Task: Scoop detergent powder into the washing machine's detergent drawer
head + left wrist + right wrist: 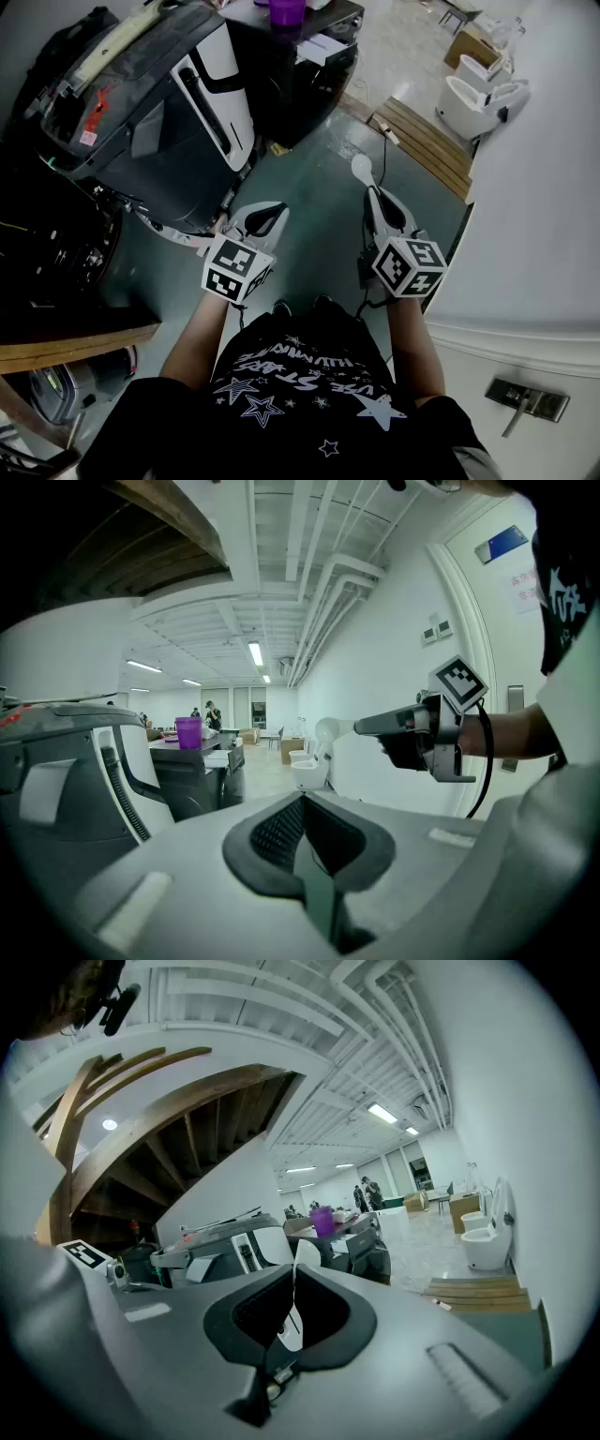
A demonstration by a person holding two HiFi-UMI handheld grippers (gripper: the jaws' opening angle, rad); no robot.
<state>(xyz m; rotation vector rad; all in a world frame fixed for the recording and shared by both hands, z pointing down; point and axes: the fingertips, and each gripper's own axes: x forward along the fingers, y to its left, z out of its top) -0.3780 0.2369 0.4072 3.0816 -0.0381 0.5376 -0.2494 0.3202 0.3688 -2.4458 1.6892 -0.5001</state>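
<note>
Two grippers are held out ahead of the person over the green floor [323,239]; neither is at the work yet.

- Right gripper [373,195]: clamped on the handle of a white spoon [361,170]; the bowl sits forward, past the jaw tips. In the right gripper view the spoon shows as a thin sliver between the pads. The bowl looks empty, and which way it faces I cannot settle.
- Left gripper [270,216]: jaws together, nothing between them.
- Washing machine [178,112], which is what I take the big dark appliance with the white panel to be: it stands ahead on the person's left, near the left gripper and apart from the spoon.
- Detergent drawer: not to be made out in any view.
- Powder: no powder or powder container seen.
- Purple cup [288,11]: on a dark unit beyond the machine; likely no part of this.

Judgement: the step in hand is carrying the scoop to the work; nothing is loaded.

To do it well:
- Find the powder first, then dig shallow rather than heaping.
- Once the spoon is loaded, turn the wrist so the bowl faces up, and keep it level.
- Travel slowly; the grip is far back on the handle, so a small wobble at the jaws would swing the bowl.
- The left gripper is free and is probably the one to pull the drawer out or steady it; its jaws would have to part first.
- Bring the bowl low over the compartment before tipping, so the powder drops in rather than scattering.
</note>
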